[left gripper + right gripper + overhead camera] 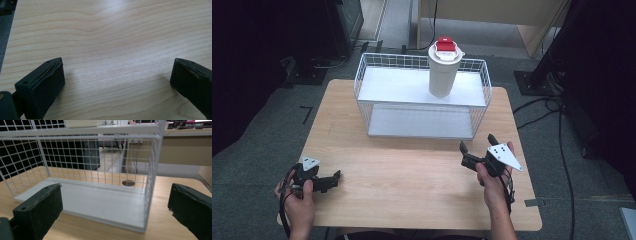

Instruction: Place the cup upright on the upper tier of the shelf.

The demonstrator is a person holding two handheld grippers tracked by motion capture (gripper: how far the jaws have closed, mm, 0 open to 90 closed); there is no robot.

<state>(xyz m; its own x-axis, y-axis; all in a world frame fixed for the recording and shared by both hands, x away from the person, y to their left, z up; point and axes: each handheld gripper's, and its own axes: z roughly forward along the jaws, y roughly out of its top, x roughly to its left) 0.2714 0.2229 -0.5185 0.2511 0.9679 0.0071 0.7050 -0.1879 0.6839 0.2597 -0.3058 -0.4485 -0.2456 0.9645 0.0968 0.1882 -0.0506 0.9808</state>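
1. the white tumbler (443, 70) with a red lid stands upright on the top shelf of the white wire rack (422, 95), toward the rack's right end, at the table's 12 o'clock.
2. from the right gripper (477, 144) it lies at about 11 o'clock; from the left gripper (332, 179) at about 1 o'clock and farther off, so the right hand is the nearer.
3. its long axis runs vertical, lid up.
4. both grippers are released, jaws spread wide, nothing between them; the left hovers over bare wooden table (112, 37).
5. the right gripper view faces the rack's empty lower shelf (100, 202).
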